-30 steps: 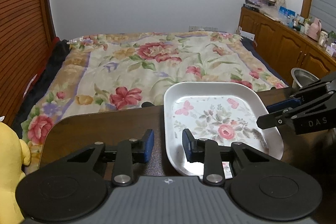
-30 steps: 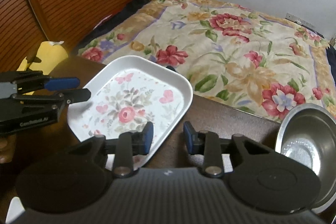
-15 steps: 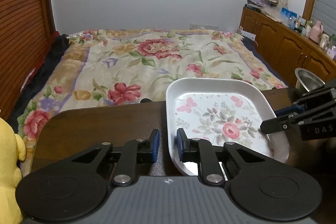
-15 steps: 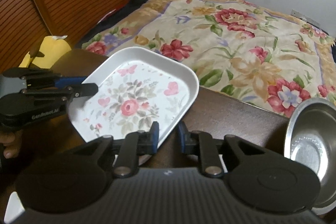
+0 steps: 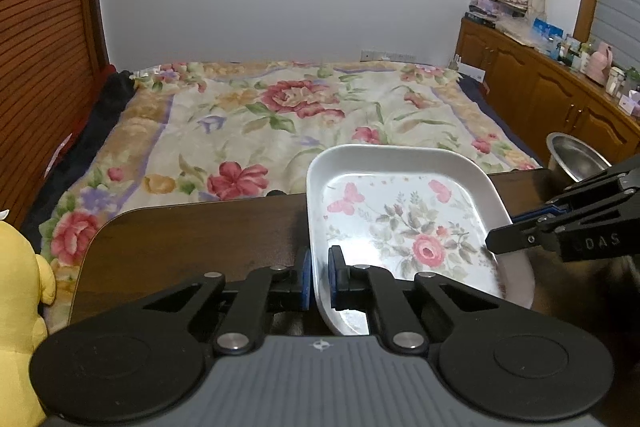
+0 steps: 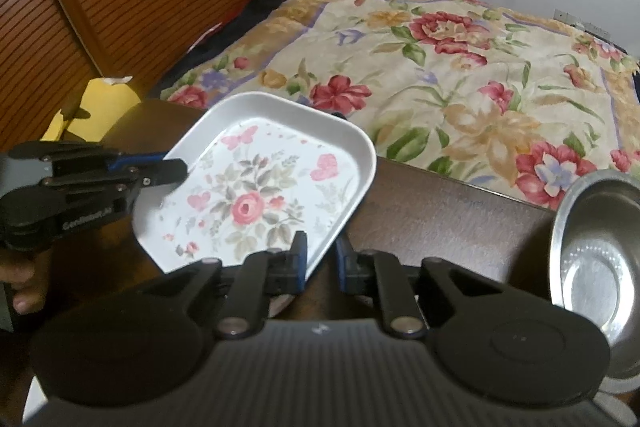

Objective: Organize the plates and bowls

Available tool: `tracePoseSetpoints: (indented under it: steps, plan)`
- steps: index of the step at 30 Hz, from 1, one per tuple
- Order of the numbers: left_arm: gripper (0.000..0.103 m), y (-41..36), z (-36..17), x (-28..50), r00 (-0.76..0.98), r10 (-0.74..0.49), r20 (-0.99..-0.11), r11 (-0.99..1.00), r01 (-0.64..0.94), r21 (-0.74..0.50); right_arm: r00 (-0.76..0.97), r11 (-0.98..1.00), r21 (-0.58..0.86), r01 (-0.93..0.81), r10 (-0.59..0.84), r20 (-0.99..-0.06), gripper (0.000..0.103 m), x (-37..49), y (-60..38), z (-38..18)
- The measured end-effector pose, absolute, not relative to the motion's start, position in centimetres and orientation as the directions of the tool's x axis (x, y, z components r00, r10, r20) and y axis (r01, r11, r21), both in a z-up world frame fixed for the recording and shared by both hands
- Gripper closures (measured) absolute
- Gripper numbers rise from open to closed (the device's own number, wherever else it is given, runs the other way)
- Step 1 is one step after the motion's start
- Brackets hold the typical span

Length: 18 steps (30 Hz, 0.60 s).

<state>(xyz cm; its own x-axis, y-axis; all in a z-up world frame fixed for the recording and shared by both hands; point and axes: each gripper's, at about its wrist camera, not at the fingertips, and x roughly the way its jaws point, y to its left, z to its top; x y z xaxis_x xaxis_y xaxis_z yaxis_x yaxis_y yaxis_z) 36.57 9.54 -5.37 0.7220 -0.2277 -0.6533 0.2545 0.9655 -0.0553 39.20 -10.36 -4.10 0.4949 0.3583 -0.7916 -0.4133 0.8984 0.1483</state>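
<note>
A white rectangular plate with a pink rose and butterfly print is held over the dark wooden table. My left gripper is shut on the plate's near left rim. My right gripper is shut on the opposite rim of the same plate, and it shows at the right of the left wrist view. The left gripper shows at the left of the right wrist view. A steel bowl stands on the table to the right, and shows at the far right of the left wrist view.
A bed with a floral quilt lies beyond the table's far edge. A yellow plush toy sits at the left of the table. A wooden cabinet with small items runs along the right wall.
Both grippers have closed from open onto opposite rims of the floral plate. The plate has lifted and tilted slightly between them.
</note>
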Motion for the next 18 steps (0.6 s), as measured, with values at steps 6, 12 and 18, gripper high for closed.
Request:
tracePoseSetpoints:
  steps: [6, 12, 18]
  plan:
    - [0.093, 9.6, -3.7, 34.7, 0.734, -0.222, -0.641, 0.967, 0.252, -0.046, 0.503, 0.898, 0.193, -0.395, 0.387, -0.773, 0.090, 38.1, -11.0, -3.0]
    - [0.093, 9.7, -1.6, 32.0, 0.766, -0.223, -0.603, 0.968, 0.247, -0.043, 0.533, 0.896, 0.177, -0.407, 0.390, -0.751, 0.090, 36.2, -11.0, -0.9]
    - [0.093, 9.4, 0.0, 29.2, 0.784, -0.229, -0.577, 0.965, 0.259, -0.031, 0.557, 0.894, 0.168, -0.414, 0.395, -0.730, 0.090, 34.2, -11.7, 0.8]
